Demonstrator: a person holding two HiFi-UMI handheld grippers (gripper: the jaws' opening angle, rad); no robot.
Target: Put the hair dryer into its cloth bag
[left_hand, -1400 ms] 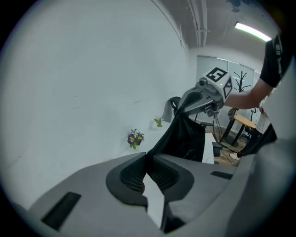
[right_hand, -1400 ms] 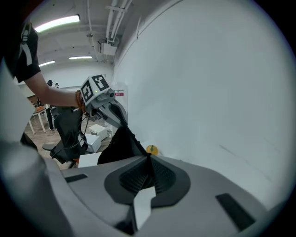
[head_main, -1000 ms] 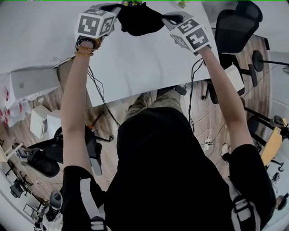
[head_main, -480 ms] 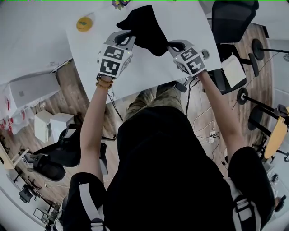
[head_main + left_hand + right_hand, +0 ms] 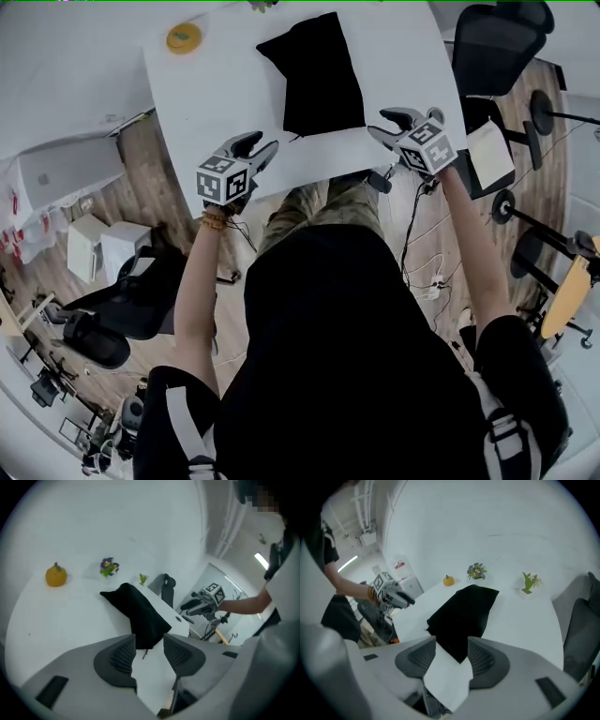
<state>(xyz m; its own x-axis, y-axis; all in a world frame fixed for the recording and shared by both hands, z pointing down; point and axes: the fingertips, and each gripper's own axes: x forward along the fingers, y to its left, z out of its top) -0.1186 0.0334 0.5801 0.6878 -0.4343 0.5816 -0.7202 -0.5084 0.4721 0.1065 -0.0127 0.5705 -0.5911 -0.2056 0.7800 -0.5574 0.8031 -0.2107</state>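
The black cloth bag [image 5: 321, 75] lies flat on the white table [image 5: 216, 103]; no hair dryer shows outside it. My left gripper [image 5: 262, 143] hovers at the table's near edge, left of the bag. Its jaws are opening with nothing between them, and the bag [image 5: 140, 613] lies just beyond the left gripper [image 5: 149, 651]. My right gripper [image 5: 392, 127] stands off the bag's near right corner, also opening and empty. In the right gripper view the bag [image 5: 464, 613] lies past the right gripper [image 5: 451, 656], apart from it.
An orange pumpkin-shaped ornament [image 5: 184, 37] sits at the table's far left, with a small bunch of purple flowers [image 5: 108, 566] and a green sprig [image 5: 143, 579] along the far edge. A black office chair [image 5: 492, 47] stands right of the table. Cables hang below the near edge.
The bag, held up between both shut grippers, has come down flat on the table. Both grippers have let go, opened and drawn back to the near edge.
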